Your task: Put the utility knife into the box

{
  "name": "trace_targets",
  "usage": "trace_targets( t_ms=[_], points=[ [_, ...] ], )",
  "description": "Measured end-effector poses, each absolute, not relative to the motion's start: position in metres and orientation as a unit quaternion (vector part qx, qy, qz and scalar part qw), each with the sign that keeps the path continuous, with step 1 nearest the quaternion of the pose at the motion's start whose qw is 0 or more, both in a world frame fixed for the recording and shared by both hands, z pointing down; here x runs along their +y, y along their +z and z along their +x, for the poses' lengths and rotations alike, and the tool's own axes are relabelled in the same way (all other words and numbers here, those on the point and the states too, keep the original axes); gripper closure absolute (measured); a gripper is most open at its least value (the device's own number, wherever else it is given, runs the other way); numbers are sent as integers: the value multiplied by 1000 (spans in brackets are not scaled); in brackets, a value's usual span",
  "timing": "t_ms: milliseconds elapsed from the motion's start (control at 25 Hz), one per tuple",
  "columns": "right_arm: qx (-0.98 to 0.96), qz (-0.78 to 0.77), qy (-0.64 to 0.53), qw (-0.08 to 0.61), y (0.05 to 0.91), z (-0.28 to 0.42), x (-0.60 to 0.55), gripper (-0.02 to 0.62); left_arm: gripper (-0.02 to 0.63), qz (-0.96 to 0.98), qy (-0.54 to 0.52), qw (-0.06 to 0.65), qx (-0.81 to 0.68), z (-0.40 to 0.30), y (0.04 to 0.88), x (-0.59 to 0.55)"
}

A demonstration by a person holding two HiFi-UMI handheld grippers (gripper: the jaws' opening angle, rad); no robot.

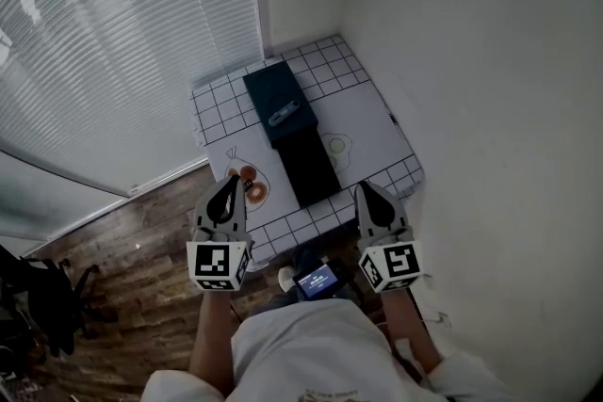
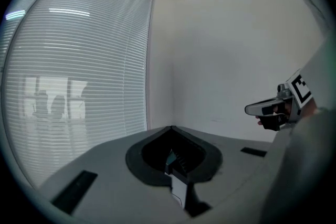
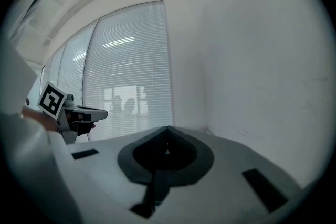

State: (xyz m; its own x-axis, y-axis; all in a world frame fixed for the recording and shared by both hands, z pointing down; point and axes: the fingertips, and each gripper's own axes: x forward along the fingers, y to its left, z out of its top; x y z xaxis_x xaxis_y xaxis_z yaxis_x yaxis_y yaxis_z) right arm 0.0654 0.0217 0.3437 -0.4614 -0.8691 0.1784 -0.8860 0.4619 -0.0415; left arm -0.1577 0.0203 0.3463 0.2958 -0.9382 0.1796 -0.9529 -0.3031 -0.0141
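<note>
A grey utility knife [image 1: 284, 114] lies inside the open dark box [image 1: 268, 91] on the small checked table [image 1: 377, 141]. The box's black lid [image 1: 309, 169] lies flat in front of it. Both grippers hang short of the table's near edge, close to the person's body and apart from the box. My left gripper [image 1: 229, 180] has its jaws together and holds nothing, as the left gripper view [image 2: 171, 127] also shows. My right gripper [image 1: 363, 187] is likewise shut and empty [image 3: 168, 127]. Each gripper view catches the other gripper [image 2: 273, 109] [image 3: 76, 114] off to the side.
The table stands in a corner between a white wall [image 1: 490, 61] and a window with blinds [image 1: 122, 42]. Wooden floor [image 1: 122, 259] runs to the left, with a dark chair [image 1: 42, 297] at the lower left. A small screen [image 1: 317, 280] sits at the person's waist.
</note>
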Motion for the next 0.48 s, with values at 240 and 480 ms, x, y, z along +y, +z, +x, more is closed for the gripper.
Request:
trace_targets(
  t_ms=[240,480],
  points=[
    [-852,512,79,74,362,72,-11,589,598,804,87,53,-586,-152,362,-14],
    [-855,503,89,86,374,67,-41,589,598,801,103,55,-588,-152,378,-44]
  ],
)
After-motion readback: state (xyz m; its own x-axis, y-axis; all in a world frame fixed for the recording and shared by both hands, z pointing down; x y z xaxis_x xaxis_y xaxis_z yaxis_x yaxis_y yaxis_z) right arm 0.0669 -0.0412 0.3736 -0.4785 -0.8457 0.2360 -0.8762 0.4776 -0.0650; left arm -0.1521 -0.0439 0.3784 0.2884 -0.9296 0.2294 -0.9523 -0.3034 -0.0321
